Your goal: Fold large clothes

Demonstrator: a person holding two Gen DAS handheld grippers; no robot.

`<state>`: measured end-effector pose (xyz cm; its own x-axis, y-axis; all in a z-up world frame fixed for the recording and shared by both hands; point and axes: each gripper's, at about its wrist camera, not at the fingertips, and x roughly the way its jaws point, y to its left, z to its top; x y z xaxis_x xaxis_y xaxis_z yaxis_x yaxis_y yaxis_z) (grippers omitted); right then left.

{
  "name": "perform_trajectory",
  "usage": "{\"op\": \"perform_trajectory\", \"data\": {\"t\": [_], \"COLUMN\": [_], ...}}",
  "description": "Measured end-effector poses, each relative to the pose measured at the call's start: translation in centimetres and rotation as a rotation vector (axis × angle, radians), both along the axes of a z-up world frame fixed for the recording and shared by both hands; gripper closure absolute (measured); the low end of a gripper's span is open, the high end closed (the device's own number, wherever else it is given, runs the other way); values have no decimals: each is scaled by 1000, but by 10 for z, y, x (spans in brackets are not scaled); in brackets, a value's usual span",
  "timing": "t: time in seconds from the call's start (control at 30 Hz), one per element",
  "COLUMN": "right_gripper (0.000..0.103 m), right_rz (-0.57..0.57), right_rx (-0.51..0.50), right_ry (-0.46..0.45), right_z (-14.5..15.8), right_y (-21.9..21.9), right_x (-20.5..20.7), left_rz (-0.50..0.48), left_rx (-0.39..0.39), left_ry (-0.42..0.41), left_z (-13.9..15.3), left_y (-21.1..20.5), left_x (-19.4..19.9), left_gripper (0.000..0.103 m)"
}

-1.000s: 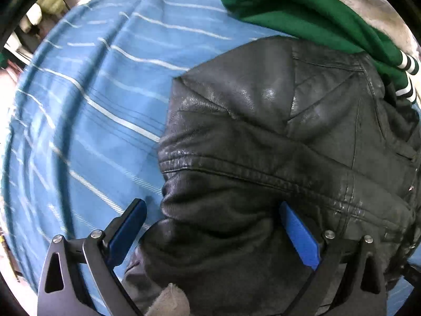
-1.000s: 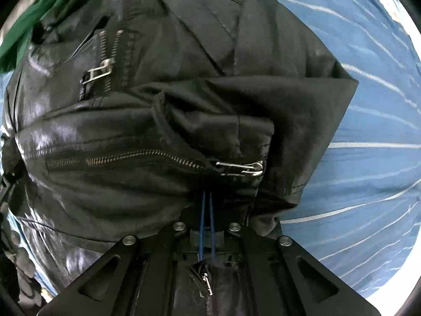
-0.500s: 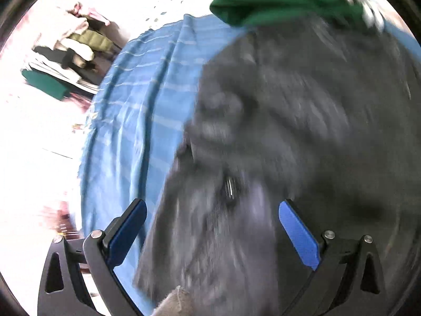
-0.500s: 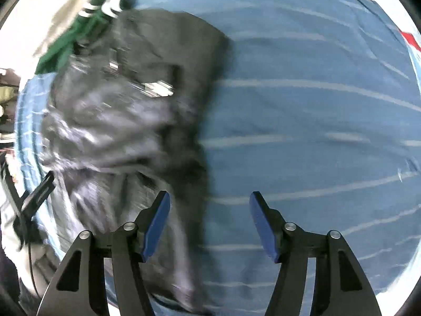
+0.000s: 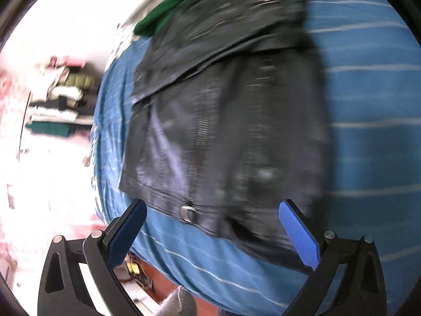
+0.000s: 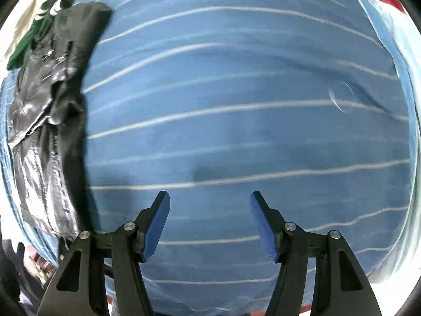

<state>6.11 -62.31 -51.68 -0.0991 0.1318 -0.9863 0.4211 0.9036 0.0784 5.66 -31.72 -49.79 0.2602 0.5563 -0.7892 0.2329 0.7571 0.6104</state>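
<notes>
Now the black leather jacket [image 5: 226,121] lies folded on the blue striped bedsheet [image 5: 368,100], a zipper running down its front and a flap turned across its upper part. Beyond its far end sits a green garment [image 5: 163,18], touching or just beside it — the blur hides which. Both grippers hang clear of the cloth. On the left gripper [image 5: 211,234] the jaws are spread wide with nothing between the blue pads. On the right gripper [image 6: 209,221] the jaws are parted and empty over bare sheet, the jacket well off to the side [image 6: 50,121].
</notes>
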Motion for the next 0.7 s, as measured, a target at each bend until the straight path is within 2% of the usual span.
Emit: {"op": "perform_trajectory", "data": {"t": [0.07,0.17,0.27,0.3,0.33,0.37,0.4,0.43,0.5,0.57,0.67,0.7], "right_gripper": [38,38,38,38,35,24,19,16,16,16,16,16], "right_rz": [-21,-40,-38,-38,-34,-25,-7,13,30,11,-35,-62], "right_rx": [2,0,35,59,112,150,216,271,392,518,694,755], "right_ry": [13,22,-2,-17,-54,-82,-131,-166,-220,-262,-310,-299], "right_z": [-4,-7,-10,-11,-12,-13,-16,-19,-29,-37,-55,-63], "right_y": [-21,-42,-56,-57,-57,-57,-54,-50,-39,-28,12,22], "right_x": [-9,-12,-4,3,17,26,40,55,89,117,172,187], "left_rz": [-28,-28,9,27,43,61,84,114,143,137,129,128], "left_rx": [-18,7,24,13,-8,-42,-90,-152,-223,-248,-284,-296], "left_ry": [22,47,84,73,47,25,22,37,12,-28,-61,-72], "left_z": [-9,-36,-68,-70,-68,-62,-57,-52,-37,-18,4,11], "left_y": [-21,-40,-38,-35,-30,-23,-16,-9,9,24,43,49], "left_x": [-8,-4,17,24,32,41,47,54,62,64,65,66], "left_gripper": [0,0,0,0,13,53,74,85,96,97,97,97]}}
